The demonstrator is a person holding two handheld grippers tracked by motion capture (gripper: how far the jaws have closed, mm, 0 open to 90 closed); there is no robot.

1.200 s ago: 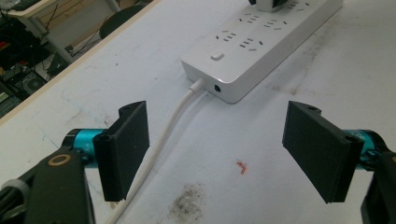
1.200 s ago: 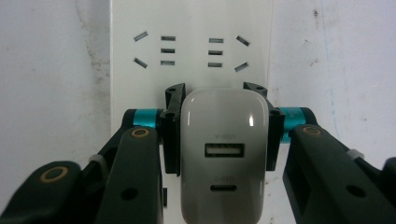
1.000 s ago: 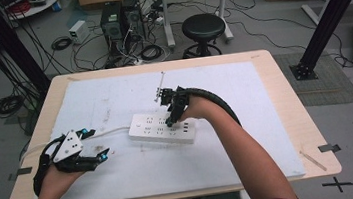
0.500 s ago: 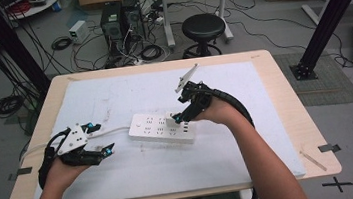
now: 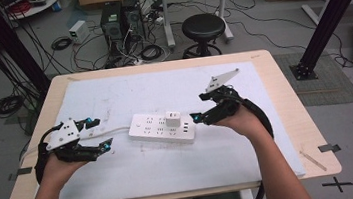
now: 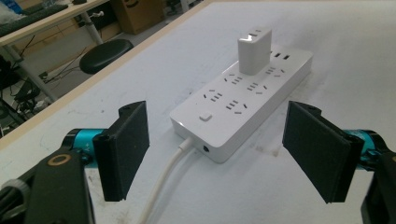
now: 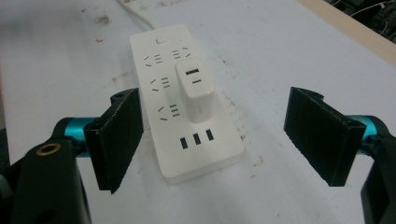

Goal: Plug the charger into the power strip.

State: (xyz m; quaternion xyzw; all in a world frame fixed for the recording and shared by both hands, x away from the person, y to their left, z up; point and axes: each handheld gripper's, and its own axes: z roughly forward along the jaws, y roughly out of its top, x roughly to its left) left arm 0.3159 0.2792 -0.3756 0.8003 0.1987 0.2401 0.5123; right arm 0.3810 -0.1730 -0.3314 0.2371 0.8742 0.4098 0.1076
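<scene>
white power strip [image 5: 162,129] lies flat near the middle of the pale mat [image 5: 113,94] on the table, its cord [image 5: 99,135] running toward my left side. white charger block [image 5: 171,118] stands upright, plugged into a socket near the strip's right end. my right gripper [image 5: 198,116] sits just off that end; its jaws have just been opening and stand wide apart with nothing between them. my left gripper [image 5: 99,135] rests near the cord end, jaws wide open and holding nothing.
</scene>
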